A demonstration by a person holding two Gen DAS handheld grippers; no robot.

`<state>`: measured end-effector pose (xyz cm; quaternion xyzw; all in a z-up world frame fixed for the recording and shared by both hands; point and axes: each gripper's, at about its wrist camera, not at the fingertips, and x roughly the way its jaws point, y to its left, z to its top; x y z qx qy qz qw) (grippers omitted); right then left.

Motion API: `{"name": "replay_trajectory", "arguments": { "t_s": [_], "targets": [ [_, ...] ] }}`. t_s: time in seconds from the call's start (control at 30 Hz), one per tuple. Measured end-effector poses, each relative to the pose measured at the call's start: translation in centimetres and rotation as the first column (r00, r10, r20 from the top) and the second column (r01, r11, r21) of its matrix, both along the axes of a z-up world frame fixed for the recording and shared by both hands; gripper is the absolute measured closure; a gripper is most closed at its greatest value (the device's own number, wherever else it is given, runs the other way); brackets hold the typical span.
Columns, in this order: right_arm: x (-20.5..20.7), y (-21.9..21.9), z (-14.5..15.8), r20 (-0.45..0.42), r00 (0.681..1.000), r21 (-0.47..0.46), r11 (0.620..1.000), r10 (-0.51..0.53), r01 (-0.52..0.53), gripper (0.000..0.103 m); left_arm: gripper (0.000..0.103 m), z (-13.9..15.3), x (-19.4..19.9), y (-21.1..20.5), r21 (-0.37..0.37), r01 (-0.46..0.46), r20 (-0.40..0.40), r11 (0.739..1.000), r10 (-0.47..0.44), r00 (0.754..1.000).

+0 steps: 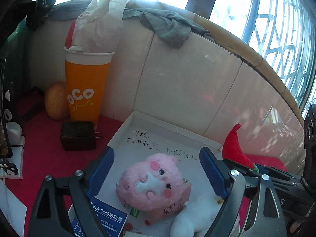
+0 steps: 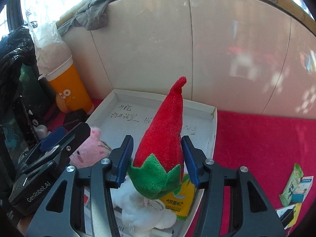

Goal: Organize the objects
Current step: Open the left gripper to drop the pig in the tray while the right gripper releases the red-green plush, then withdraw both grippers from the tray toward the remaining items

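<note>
Over the white tray (image 2: 214,118), my right gripper (image 2: 157,158) pinches the red chili plush (image 2: 164,134) at its wide base, above the green collar; it looks soft, light, squashy. My left gripper (image 1: 157,169) hangs wide open, holding nothing, around the pink plush (image 1: 152,181).

Left wrist view: close above the white tray (image 1: 138,122), facing the far tiled wall (image 1: 187,83). Right wrist view: close, from the right. Both share tray and orange cup (image 2: 71,90).
</note>
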<state>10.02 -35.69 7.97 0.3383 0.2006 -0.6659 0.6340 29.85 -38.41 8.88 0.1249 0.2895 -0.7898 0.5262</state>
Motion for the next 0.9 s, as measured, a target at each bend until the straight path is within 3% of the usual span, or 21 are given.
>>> {"name": "replay_trajectory", "arguments": {
  "t_s": [0.03, 0.07, 0.13, 0.37, 0.5, 0.73, 0.9],
  "targets": [
    [-0.6, 0.3, -0.1, 0.026, 0.999, -0.006, 1.0, -0.02, 0.02, 0.022, 0.0, 0.0, 0.6, 0.0, -0.005, -0.023, -0.013, 1.0, 0.023, 1.0],
    [-1.1, 0.4, -0.2, 0.045, 0.998, -0.01, 0.999, -0.034, 0.035, 0.012, 0.0, 0.1, 1.2, 0.2, -0.01, -0.039, -0.029, 0.999, 0.039, 0.999],
    [-2.0, 1.0, -0.3, 0.076, 0.996, -0.021, 0.998, -0.049, 0.051, 0.001, 0.0, 0.4, 1.8, 0.6, -0.016, -0.072, -0.027, 0.997, 0.071, 0.997],
    [-3.1, 5.2, 0.6, 0.144, 0.988, -0.081, 0.994, -0.063, 0.075, 0.0, 0.0, 2.6, 3.1, 4.5, -0.093, -0.153, -0.099, 0.984, 0.144, 0.985],
    [-3.7, 9.9, 1.7, 0.17, 0.984, -0.141, 0.987, -0.05, 0.075, 0.0, 0.0, 4.0, 3.0, 7.9, -0.141, -0.152, -0.138, 0.978, 0.133, 0.982],
    [-6.3, 19.3, 4.5, 0.176, 0.983, -0.29, 0.951, -0.055, 0.105, 0.0, 0.0, 5.7, -1.0, 12.8, -0.178, 0.011, -0.117, 0.984, -0.032, 0.993],
    [-9.9, 27.0, 6.2, 0.162, 0.977, -0.417, 0.888, -0.138, 0.194, 0.0, 0.0, 5.7, -4.7, 15.3, -0.16, 0.142, -0.106, 0.977, -0.16, 0.981]
  ]
}}
